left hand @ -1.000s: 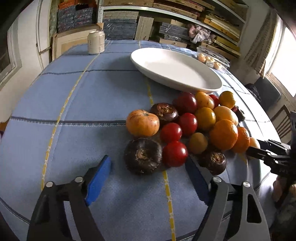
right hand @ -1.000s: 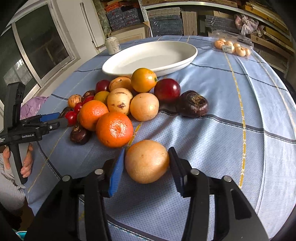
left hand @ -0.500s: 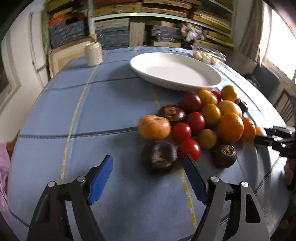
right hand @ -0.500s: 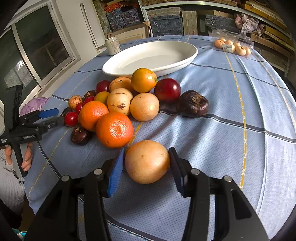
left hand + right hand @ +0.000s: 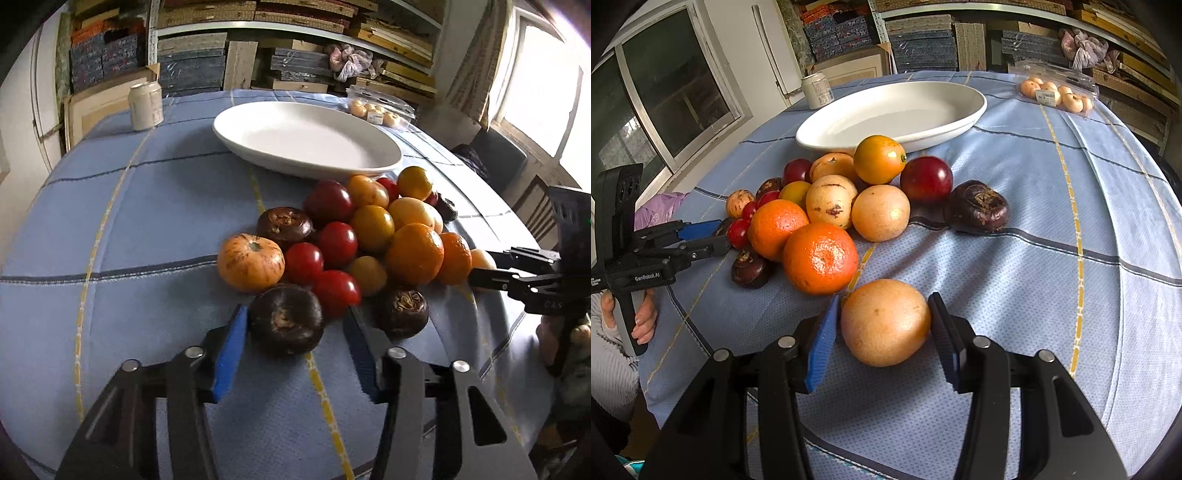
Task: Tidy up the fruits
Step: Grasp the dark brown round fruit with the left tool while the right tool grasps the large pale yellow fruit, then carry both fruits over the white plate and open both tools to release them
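Step in hand is judged to be picking fruit for the empty white oval dish (image 5: 306, 142); next, both tools must close and lift. The left gripper (image 5: 291, 328), level and released, straddles a dark brown fruit (image 5: 286, 323) at the pile's near edge below the dish. The right gripper (image 5: 882, 325), likewise unclenched, brackets a pale yellow-orange citrus (image 5: 885, 322) lying apart from the pile.

White oval dish (image 5: 306, 147), pale blue cloth (image 5: 1052, 280) with yellow and navy lines, orange tangerine (image 5: 820, 258), blue-padded black fingers (image 5: 227, 354)
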